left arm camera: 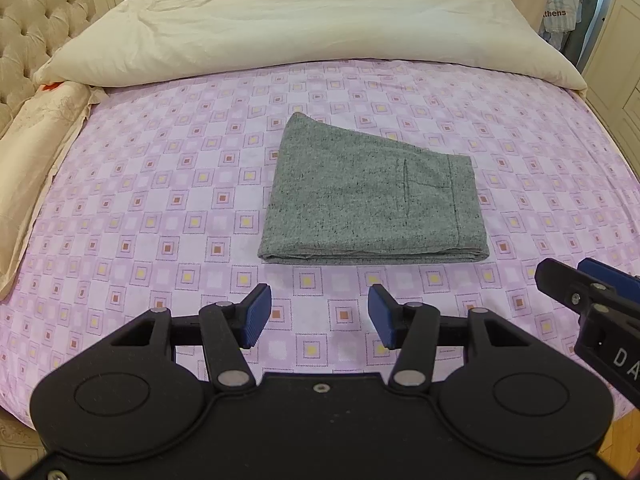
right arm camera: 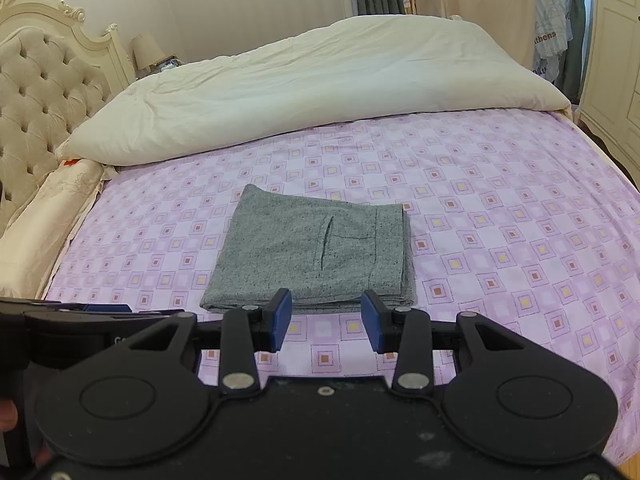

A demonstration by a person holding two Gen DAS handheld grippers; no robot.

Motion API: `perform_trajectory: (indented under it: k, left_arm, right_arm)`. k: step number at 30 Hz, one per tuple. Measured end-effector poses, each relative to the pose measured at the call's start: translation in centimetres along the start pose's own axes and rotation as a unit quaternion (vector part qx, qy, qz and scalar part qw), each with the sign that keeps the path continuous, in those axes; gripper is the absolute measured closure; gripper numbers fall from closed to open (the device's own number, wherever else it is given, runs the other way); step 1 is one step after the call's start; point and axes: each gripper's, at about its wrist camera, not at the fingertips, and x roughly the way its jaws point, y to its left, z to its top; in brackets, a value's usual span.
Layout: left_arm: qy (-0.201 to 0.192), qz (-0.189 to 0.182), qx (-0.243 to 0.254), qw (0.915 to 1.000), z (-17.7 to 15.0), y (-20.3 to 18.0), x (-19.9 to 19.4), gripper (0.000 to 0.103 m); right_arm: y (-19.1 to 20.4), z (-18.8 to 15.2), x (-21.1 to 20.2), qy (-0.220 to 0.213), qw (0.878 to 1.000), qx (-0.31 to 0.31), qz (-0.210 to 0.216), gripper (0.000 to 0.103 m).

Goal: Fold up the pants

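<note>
Left wrist view: the left claw [left arm camera: 319, 316] hovers wide and empty; the pants [left arm camera: 370, 196] lie folded on the bed [left arm camera: 160, 200].

Right wrist view: the right claw [right arm camera: 326, 322] gapes empty (folding looks finished); next, probably only withdrawal.

Two claw-mounted views angled down, sharing the bed [left arm camera: 520, 184]

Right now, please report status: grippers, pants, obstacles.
Left gripper and right gripper open, empty. Gray pants folded on bed sheet. Nothing in the way.
</note>
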Motion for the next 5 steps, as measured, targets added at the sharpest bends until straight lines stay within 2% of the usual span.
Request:
perform_trajectory:
  k: [5]
  left_arm:
    - [0.0, -0.004, 0.009, 1.0, 0.06, -0.55, 0.03, 0.045]
  right_arm:
    - [-0.17, -0.02, 0.08, 0.0, 1.0, 0.003, 0.0, 0.062]
